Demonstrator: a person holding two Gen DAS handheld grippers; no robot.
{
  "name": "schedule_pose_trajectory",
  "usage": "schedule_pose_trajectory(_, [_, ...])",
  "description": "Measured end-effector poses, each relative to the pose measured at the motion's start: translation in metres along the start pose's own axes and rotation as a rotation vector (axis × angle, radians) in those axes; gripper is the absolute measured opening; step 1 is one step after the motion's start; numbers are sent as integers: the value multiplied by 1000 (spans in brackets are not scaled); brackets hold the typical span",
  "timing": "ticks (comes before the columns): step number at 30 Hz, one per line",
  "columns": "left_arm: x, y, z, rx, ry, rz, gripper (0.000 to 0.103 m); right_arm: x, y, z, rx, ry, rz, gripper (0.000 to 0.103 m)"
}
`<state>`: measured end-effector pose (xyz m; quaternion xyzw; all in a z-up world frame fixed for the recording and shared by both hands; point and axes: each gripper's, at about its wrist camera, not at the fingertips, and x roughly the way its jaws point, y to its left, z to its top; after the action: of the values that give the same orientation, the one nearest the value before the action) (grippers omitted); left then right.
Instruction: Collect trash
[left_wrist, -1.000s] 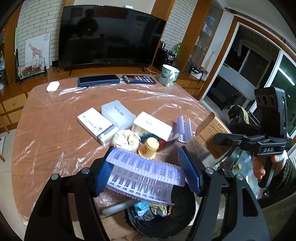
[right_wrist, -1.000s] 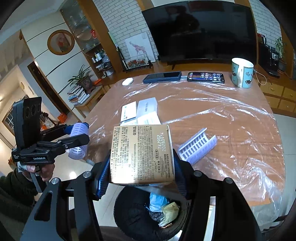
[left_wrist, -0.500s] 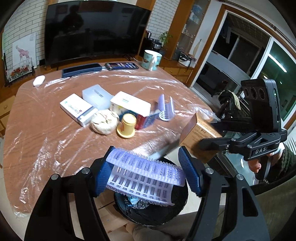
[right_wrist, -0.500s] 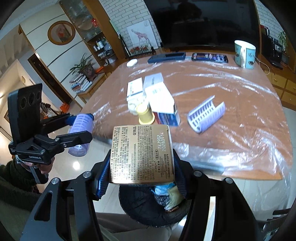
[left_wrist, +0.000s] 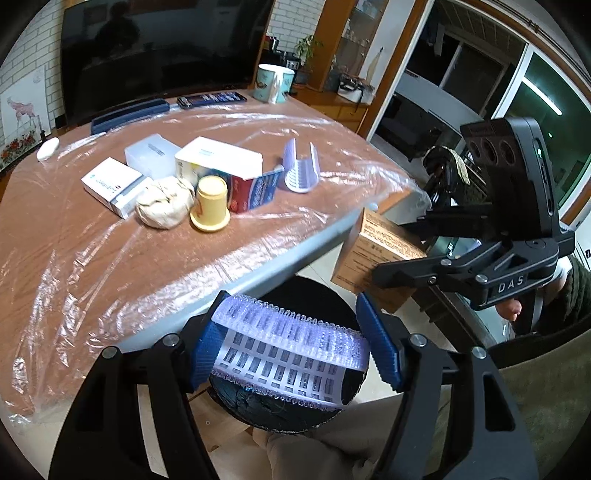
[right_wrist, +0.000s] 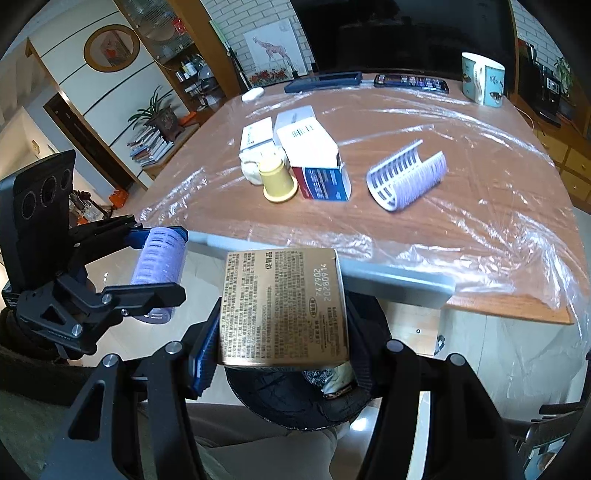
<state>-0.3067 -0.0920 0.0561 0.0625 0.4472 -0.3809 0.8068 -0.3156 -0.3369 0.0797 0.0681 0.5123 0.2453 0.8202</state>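
While both claws hang past the near edge of the tabletop (left_wrist: 110, 266), each pinches a piece of trash. The left claw (left_wrist: 293, 349) grips a curved, pale purple plastic tray (left_wrist: 291, 354) between its blue pads, directly above the black trash bin (left_wrist: 280, 413) below it. The right claw (right_wrist: 280, 332) clamps a gold printed carton (right_wrist: 282, 308), with the same bin (right_wrist: 295, 402) just beneath. Ahead of the claws on the plastic-covered tabletop lie a second purple tray (right_wrist: 406, 175), a yellow cup (right_wrist: 279, 182) standing upside down, a red-and-blue box (right_wrist: 317, 162), a crumpled wad (left_wrist: 164, 201) and white boxes (left_wrist: 110, 184).
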Motion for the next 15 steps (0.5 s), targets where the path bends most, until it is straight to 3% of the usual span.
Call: schedule_pose_trajectory(15, [24, -3, -17, 11, 65, 2, 70, 25, -3, -16, 8, 67, -8, 58])
